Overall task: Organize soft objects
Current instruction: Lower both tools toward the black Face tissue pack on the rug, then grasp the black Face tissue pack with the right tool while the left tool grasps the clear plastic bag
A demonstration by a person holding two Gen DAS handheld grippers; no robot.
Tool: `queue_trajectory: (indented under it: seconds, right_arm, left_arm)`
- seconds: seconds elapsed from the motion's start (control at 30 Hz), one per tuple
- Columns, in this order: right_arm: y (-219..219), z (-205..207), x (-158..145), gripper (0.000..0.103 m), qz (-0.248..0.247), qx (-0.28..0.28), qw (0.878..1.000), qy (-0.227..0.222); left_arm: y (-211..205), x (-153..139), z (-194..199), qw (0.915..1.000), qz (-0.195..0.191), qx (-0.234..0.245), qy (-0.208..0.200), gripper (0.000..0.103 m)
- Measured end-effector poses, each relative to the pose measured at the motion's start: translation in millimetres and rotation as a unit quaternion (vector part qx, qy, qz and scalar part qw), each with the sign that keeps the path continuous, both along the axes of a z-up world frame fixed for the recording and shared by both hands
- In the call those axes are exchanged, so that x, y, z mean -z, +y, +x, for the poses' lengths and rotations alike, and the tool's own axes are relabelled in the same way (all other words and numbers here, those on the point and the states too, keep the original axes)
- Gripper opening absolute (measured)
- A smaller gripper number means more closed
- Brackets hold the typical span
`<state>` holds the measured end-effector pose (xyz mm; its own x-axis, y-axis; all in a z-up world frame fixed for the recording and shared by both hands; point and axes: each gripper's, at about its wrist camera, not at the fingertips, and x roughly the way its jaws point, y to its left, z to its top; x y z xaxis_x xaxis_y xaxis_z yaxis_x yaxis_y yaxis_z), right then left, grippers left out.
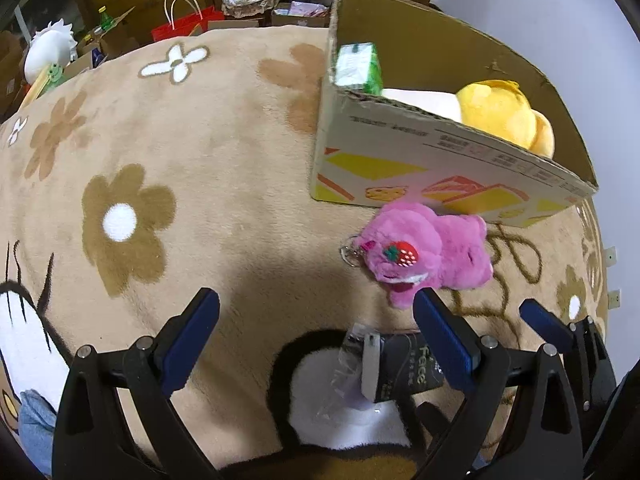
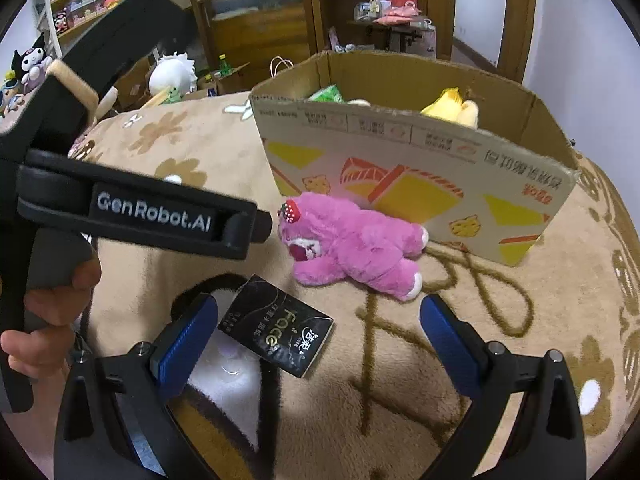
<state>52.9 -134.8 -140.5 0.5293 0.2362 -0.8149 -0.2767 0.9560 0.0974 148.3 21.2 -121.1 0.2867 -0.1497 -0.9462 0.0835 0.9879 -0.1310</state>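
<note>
While both claws hang spread and empty above the flowered blanket [image 1: 168, 152], the sorting looks part done: the cardboard box [image 2: 400, 184] already holds a yellow plush [image 1: 508, 112], a green packet [image 1: 358, 66] and something white, and two soft things lie outside it. The blanket is the largest surface and covers what seems to be a bed, with plenty of bare room to the left of the box.

The pink bear [image 2: 352, 248] lies on its side just in front of the box's near wall, close to touching it, with a strawberry on its head and a small keyring at that end. The black tissue pack [image 2: 276, 326] rests nearer the person, apart from the bear.

The left claw [image 1: 316, 336] is released, with the tissue pack roughly between its jaws and the bear just beyond its right finger. The right claw [image 2: 320, 340] is also released, low over the blanket, with the pack by its left finger.

The likely next move is to close on the bear or the pack, then lift it above the box's ragged front rim before letting go inside. The two claws sit near each other, so crowding is the main risk.
</note>
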Motion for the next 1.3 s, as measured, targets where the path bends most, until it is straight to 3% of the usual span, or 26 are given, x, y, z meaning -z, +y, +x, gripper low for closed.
queue_trajectory:
  seconds: [0.67,0.73,0.87,0.9,1.3]
  right_arm:
    - [18,26,44,0.103,0.042,-0.015,0.996,0.074]
    - [20,26,47,0.091,0.043,-0.016,0.996,0.083]
    - [28,28,55,0.078,0.037,-0.021,0.994,0.099]
    - [28,27,54,0.07,0.03,-0.024,0.994,0.099]
    - [22,16,55,0.069,-0.01,-0.024,0.993,0.112]
  left_arm:
    - [7,44,15,0.9957,0.028,-0.002,0.088,0.097]
    - [8,46,16,0.9955,0.028,0.0,0.09,0.097]
    - [7,53,11,0.9949,0.02,0.007,0.098,0.097]
    - [4,53,9,0.9946,0.018,0.009,0.101,0.097]
    - [-27,64,-10,0.9914,0.003,0.056,0.118,0.097]
